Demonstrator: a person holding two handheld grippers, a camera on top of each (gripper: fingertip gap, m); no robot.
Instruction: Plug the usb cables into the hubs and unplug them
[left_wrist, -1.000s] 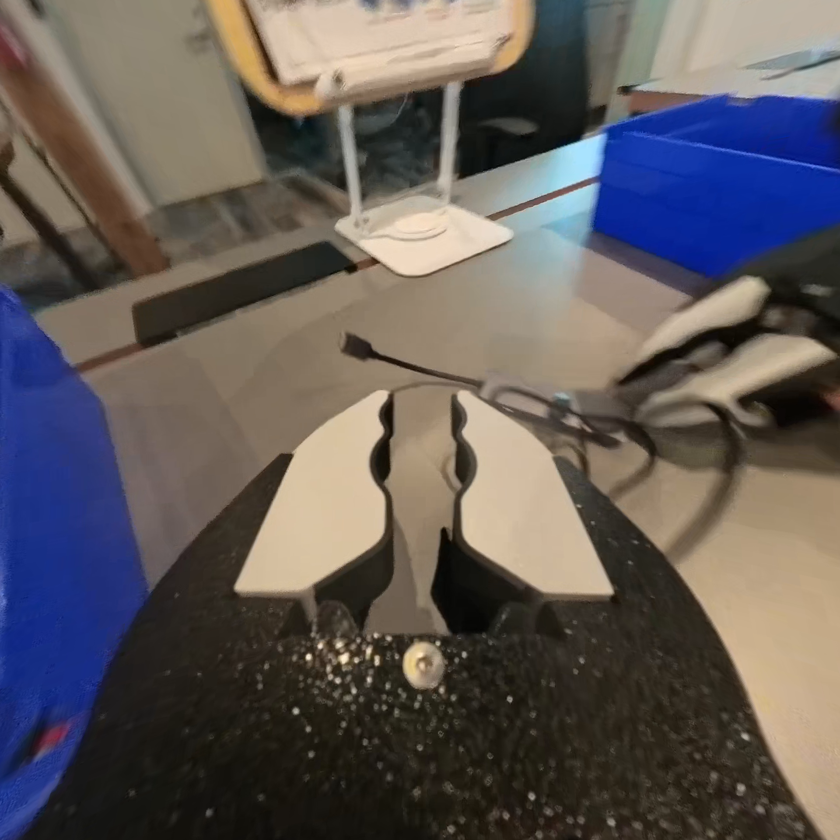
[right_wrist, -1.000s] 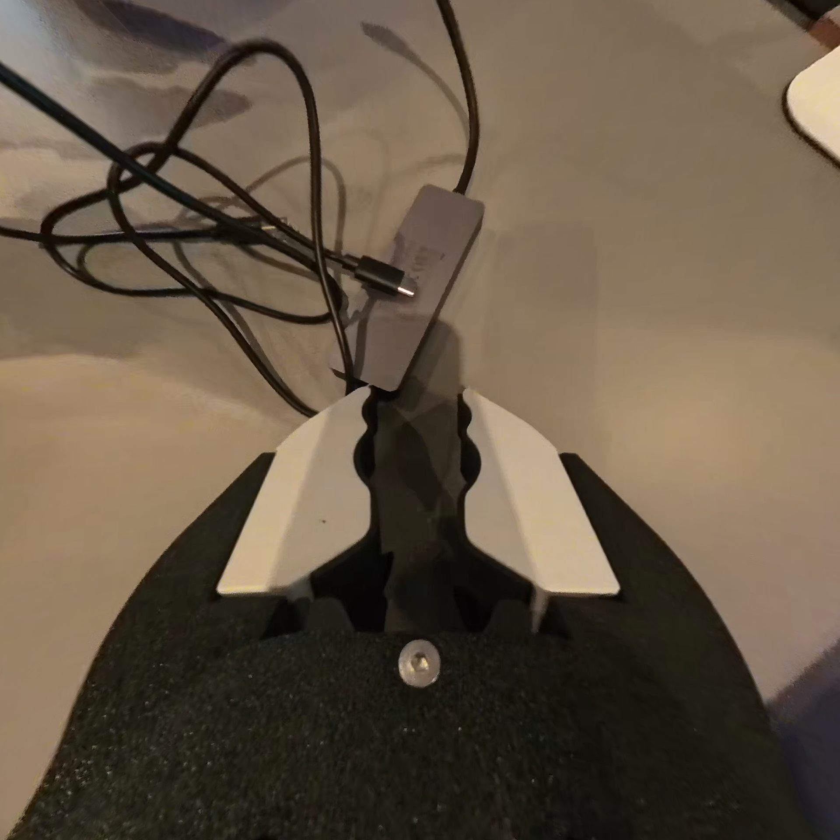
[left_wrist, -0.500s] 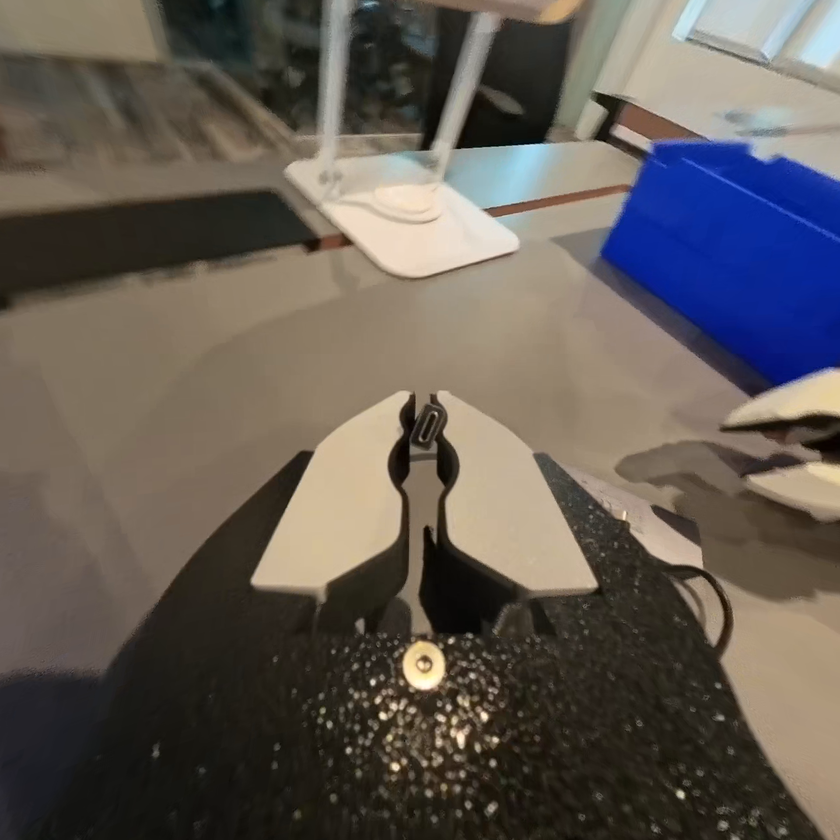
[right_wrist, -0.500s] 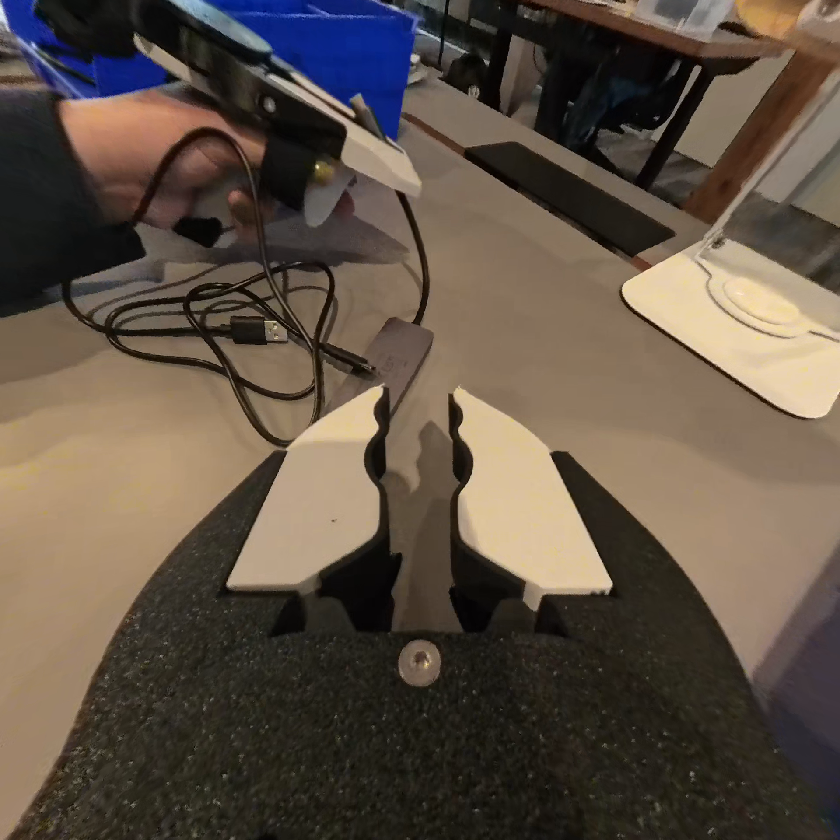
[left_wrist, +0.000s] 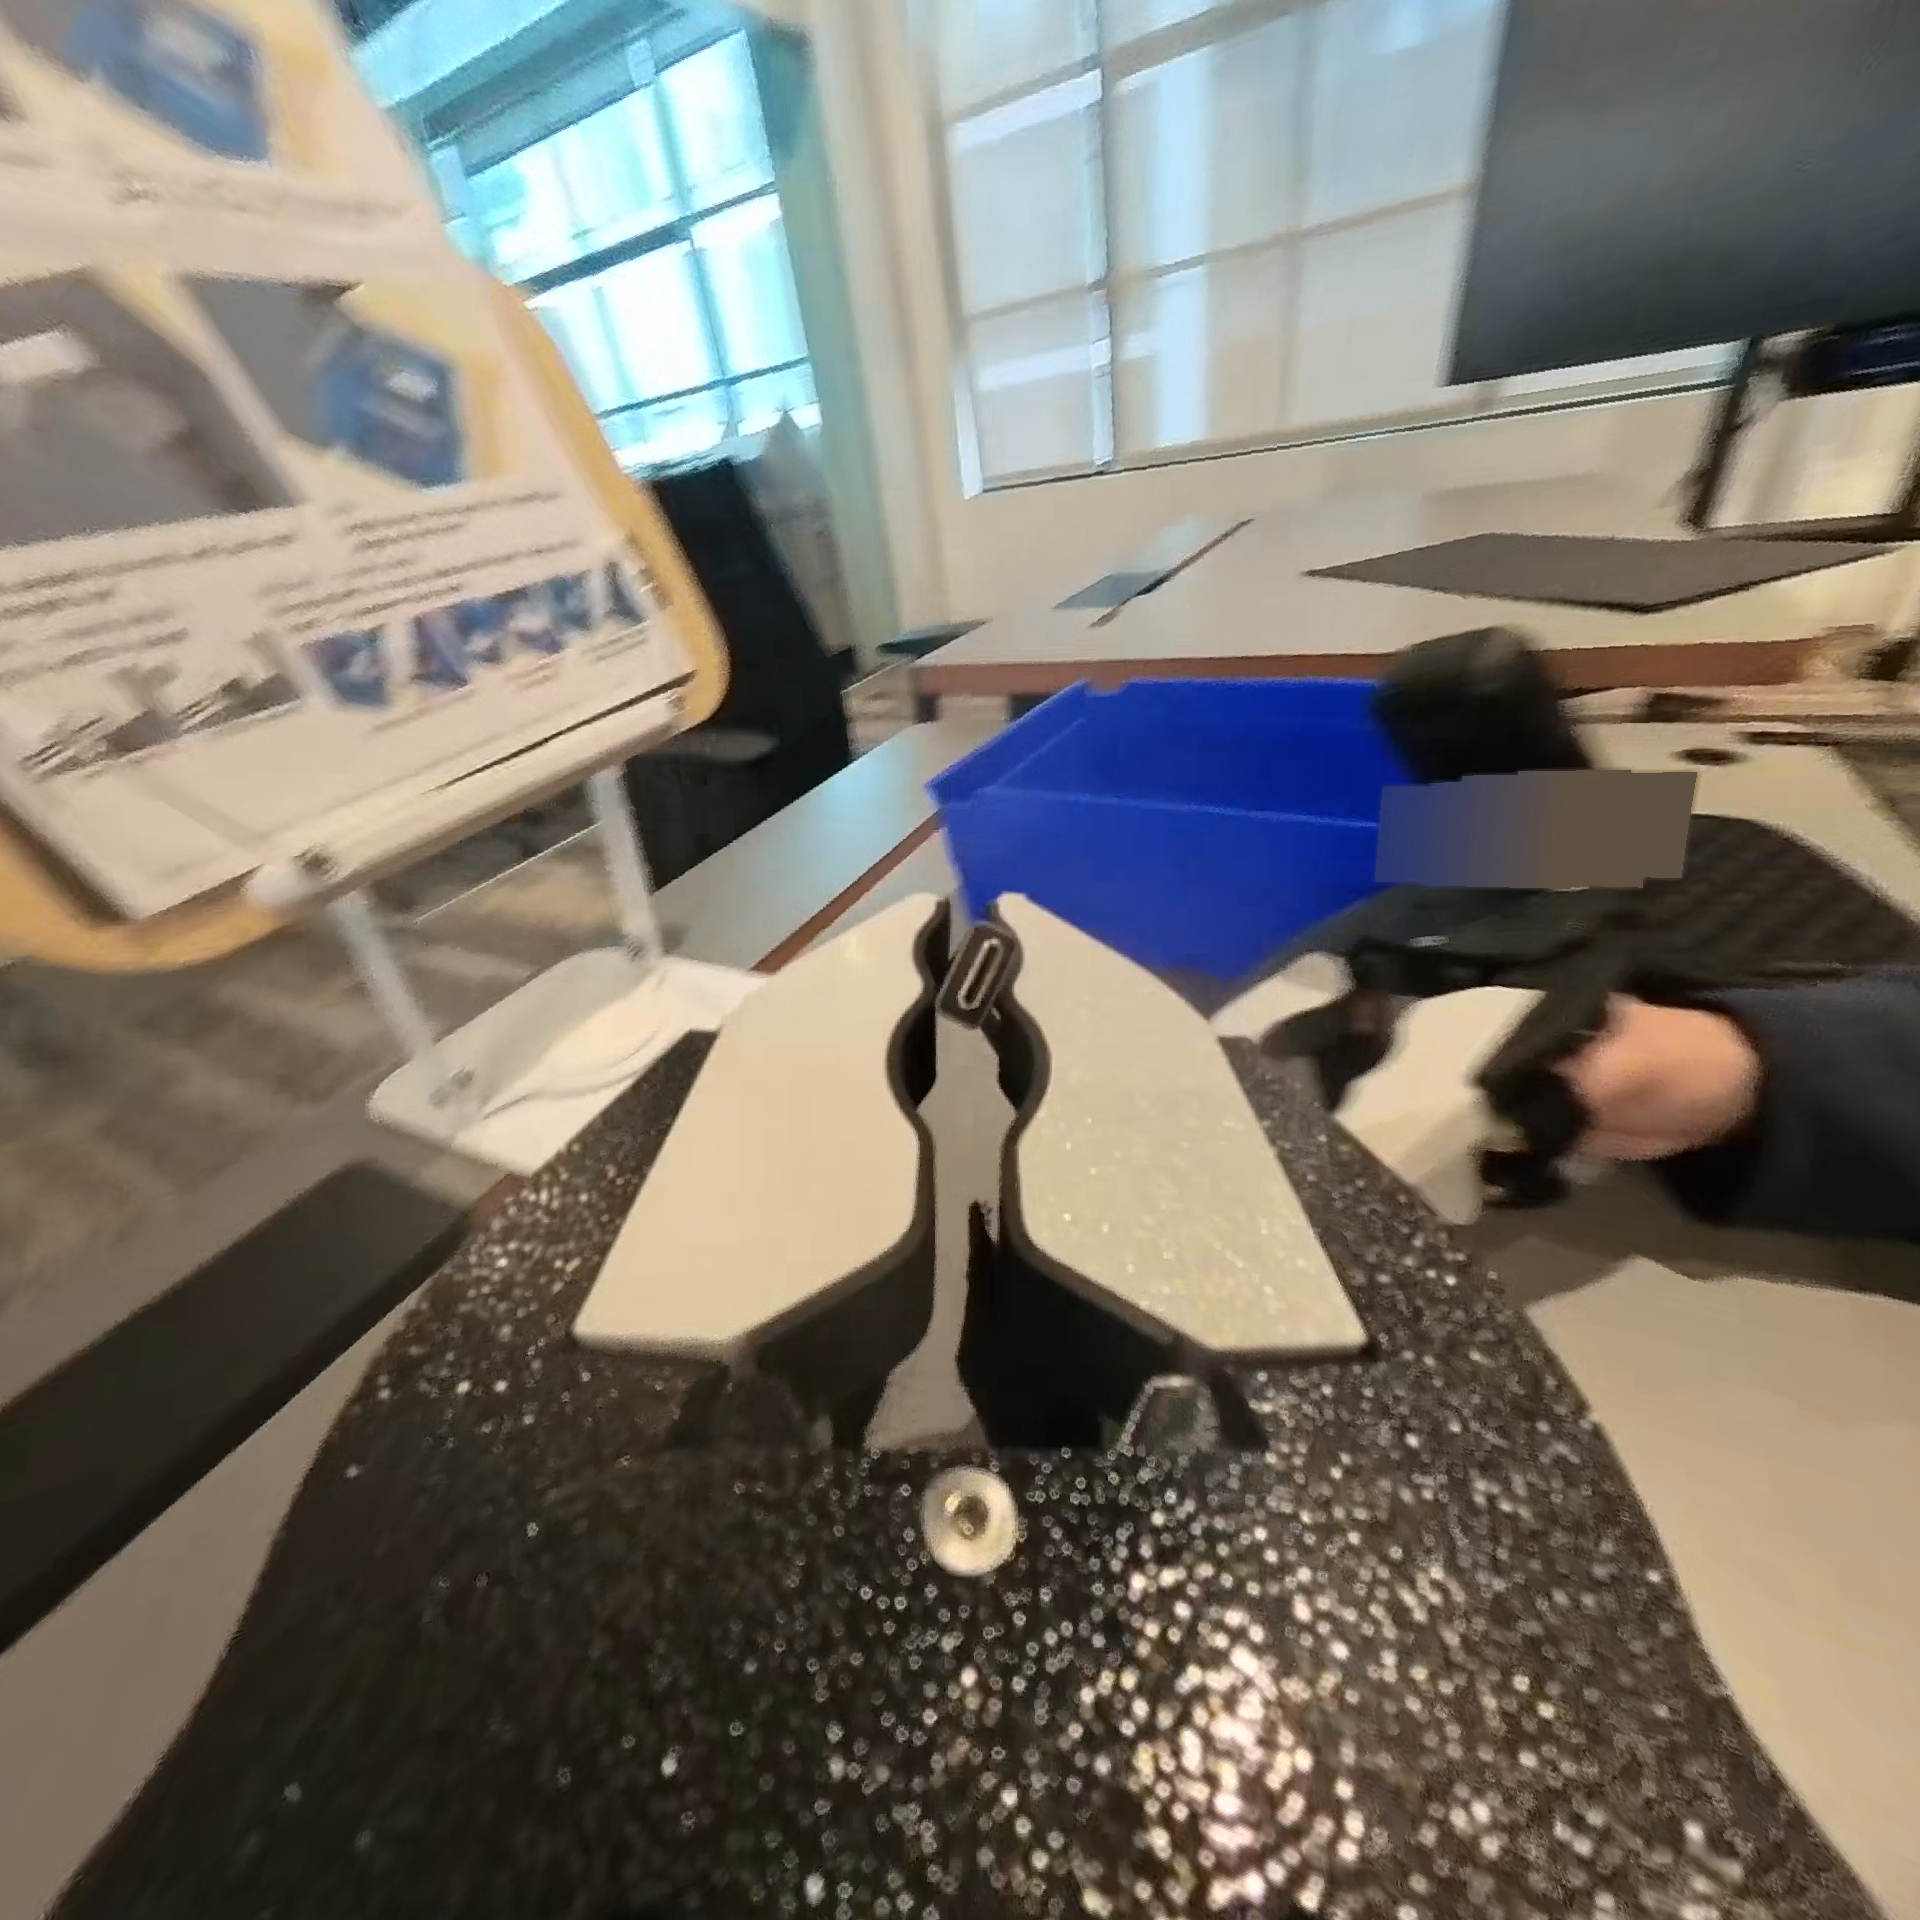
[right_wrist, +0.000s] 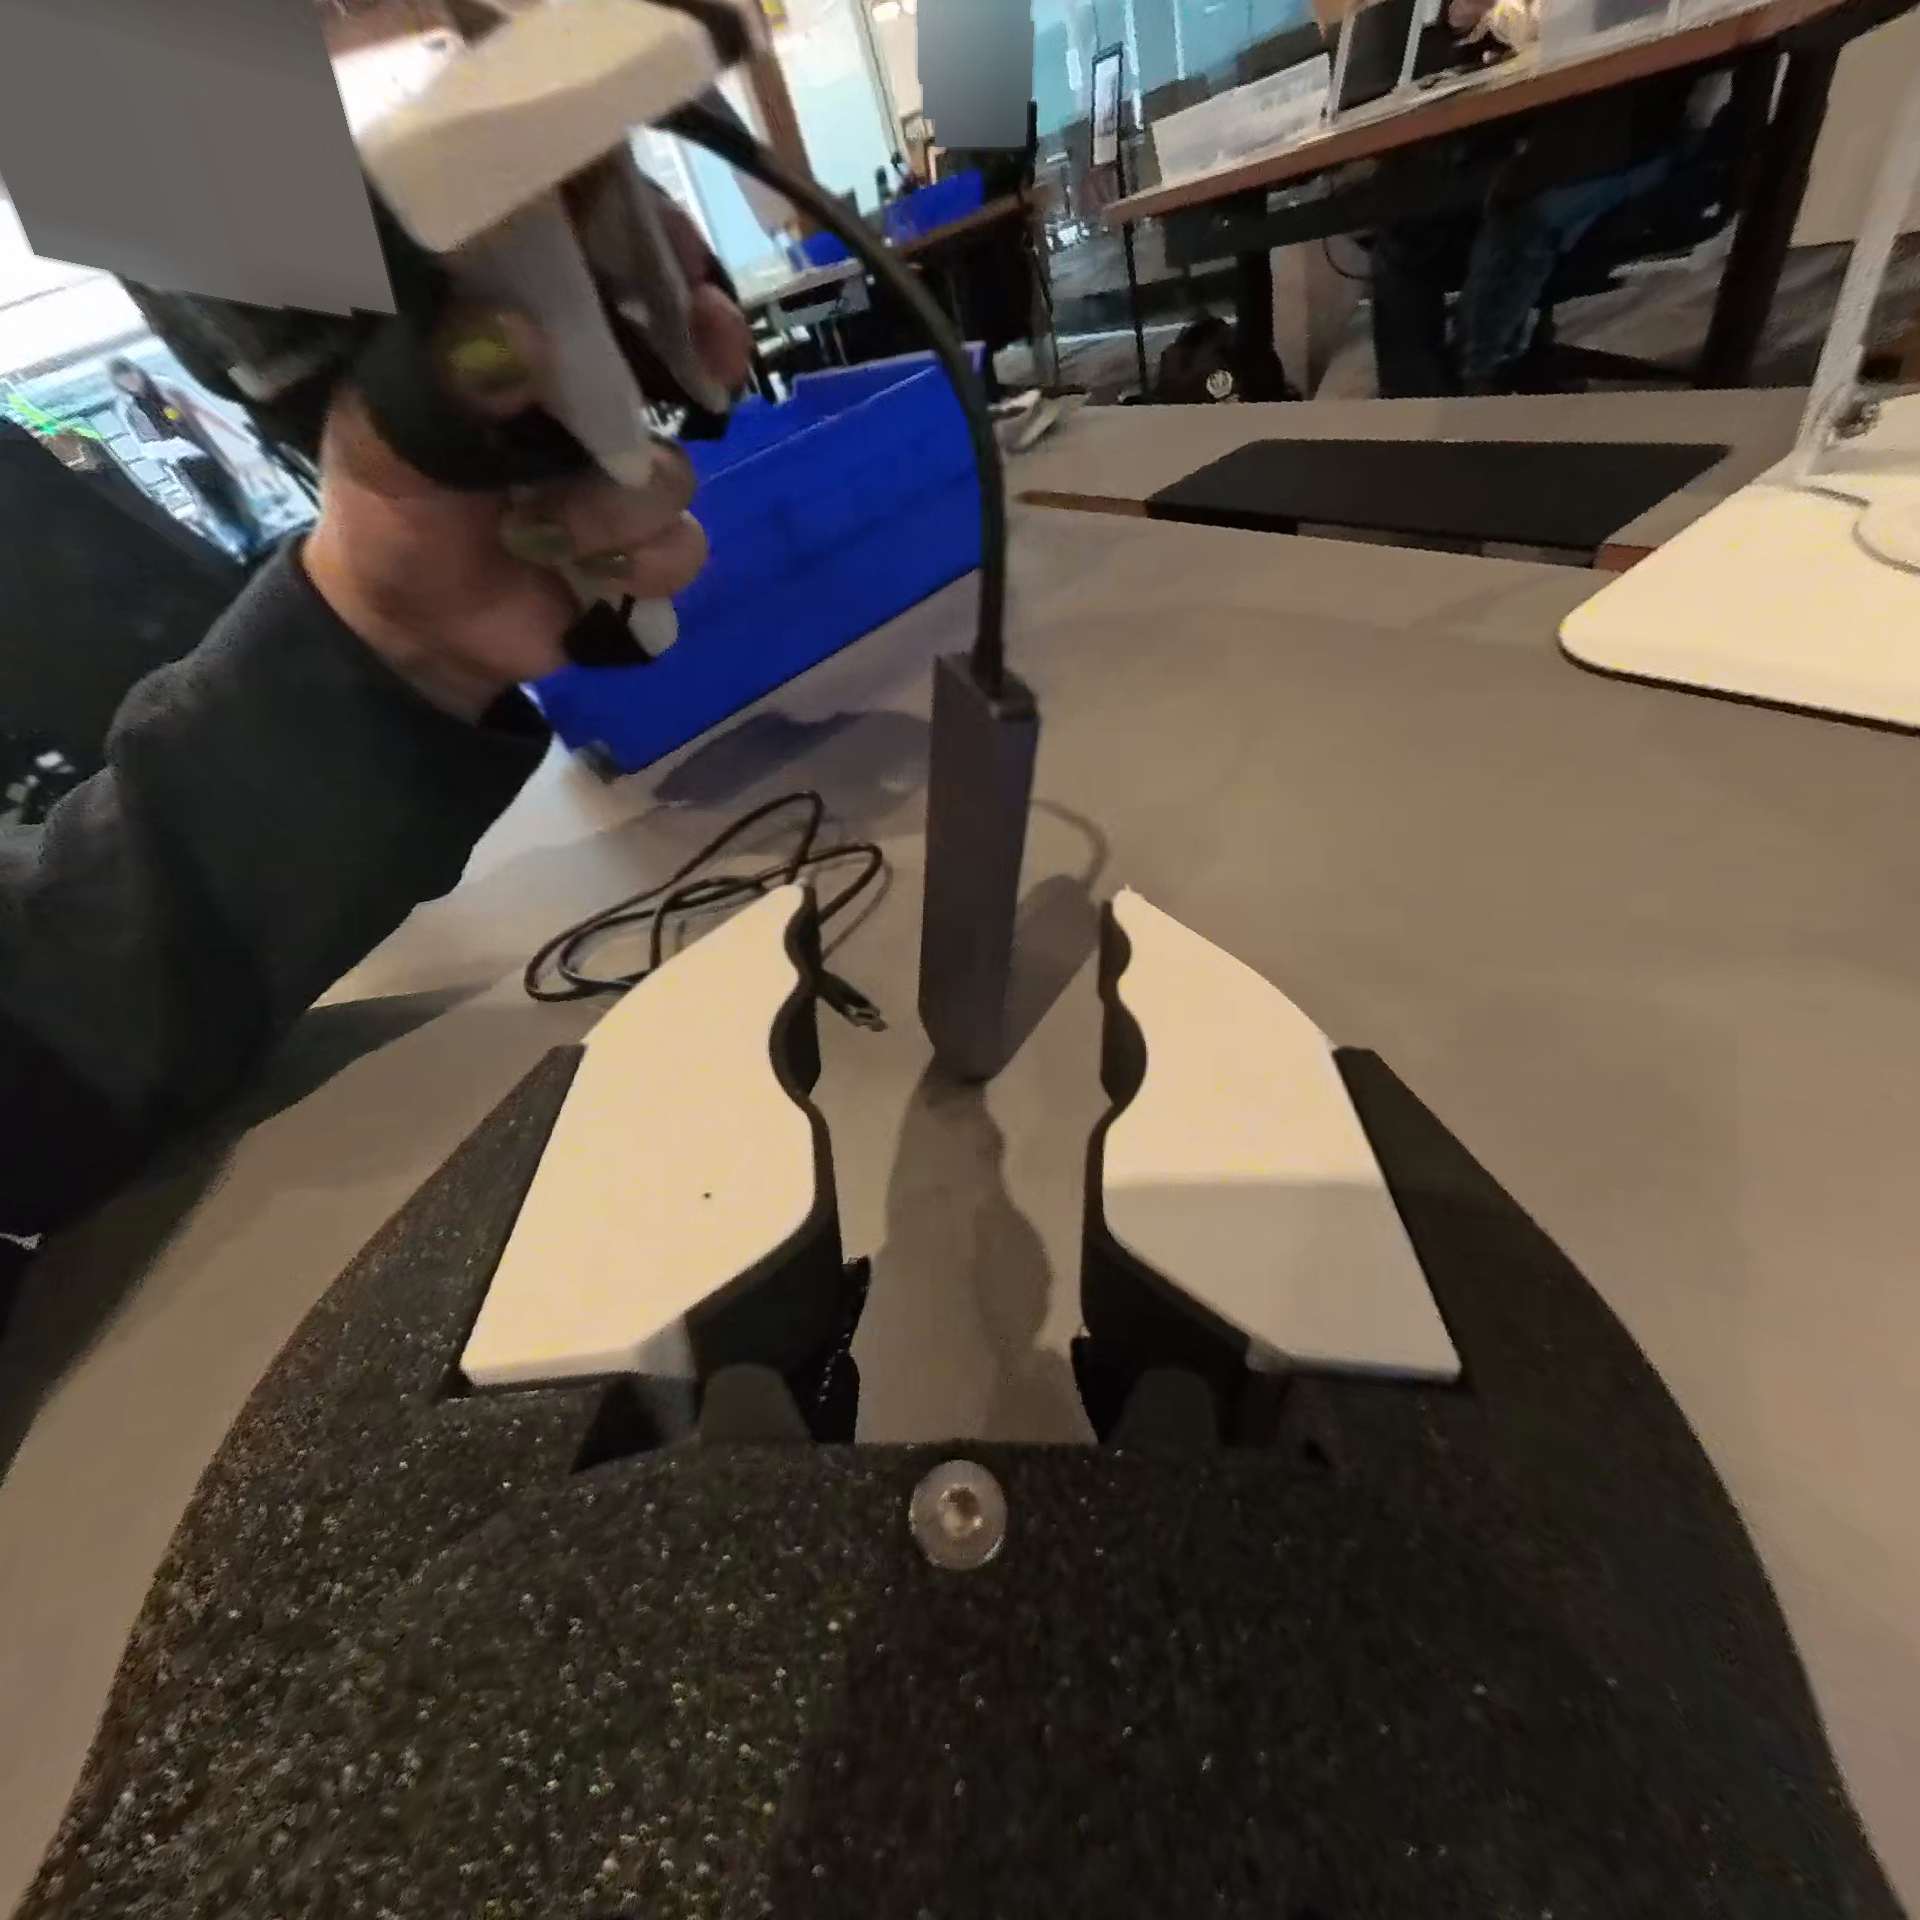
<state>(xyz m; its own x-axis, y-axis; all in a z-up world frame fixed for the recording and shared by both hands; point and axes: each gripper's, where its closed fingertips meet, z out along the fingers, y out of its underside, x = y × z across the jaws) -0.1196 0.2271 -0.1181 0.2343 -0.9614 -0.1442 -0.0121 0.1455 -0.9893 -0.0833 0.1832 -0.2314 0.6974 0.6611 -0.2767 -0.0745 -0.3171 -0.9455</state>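
Note:
My left gripper (left_wrist: 975, 935) is shut on the small metal plug (left_wrist: 977, 975) of the hub's own black cable (right_wrist: 977, 416) and is raised well above the table. In the right wrist view the left gripper (right_wrist: 623, 104) is at the top left. The grey hub (right_wrist: 977, 883) hangs upright from that cable, with its lower end at the grey table (right_wrist: 1351, 883). My right gripper (right_wrist: 961, 914) is open and empty, with a finger on each side of the hub's lower end and not touching it. A second black USB cable (right_wrist: 707, 914) lies coiled on the table to the left.
A blue bin (right_wrist: 831, 520) stands behind the hub and also shows in the left wrist view (left_wrist: 1164, 831). A white stand base (right_wrist: 1766, 623) and a black mat (right_wrist: 1455, 488) lie at the right. A sign board (left_wrist: 312, 520) stands at the left. The right gripper (left_wrist: 1340, 1039) appears blurred.
My left gripper closed on the plug and rose, lifting the hub from lying flat to hanging upright. My right gripper tilted up and opened wider around the hub's lower end.

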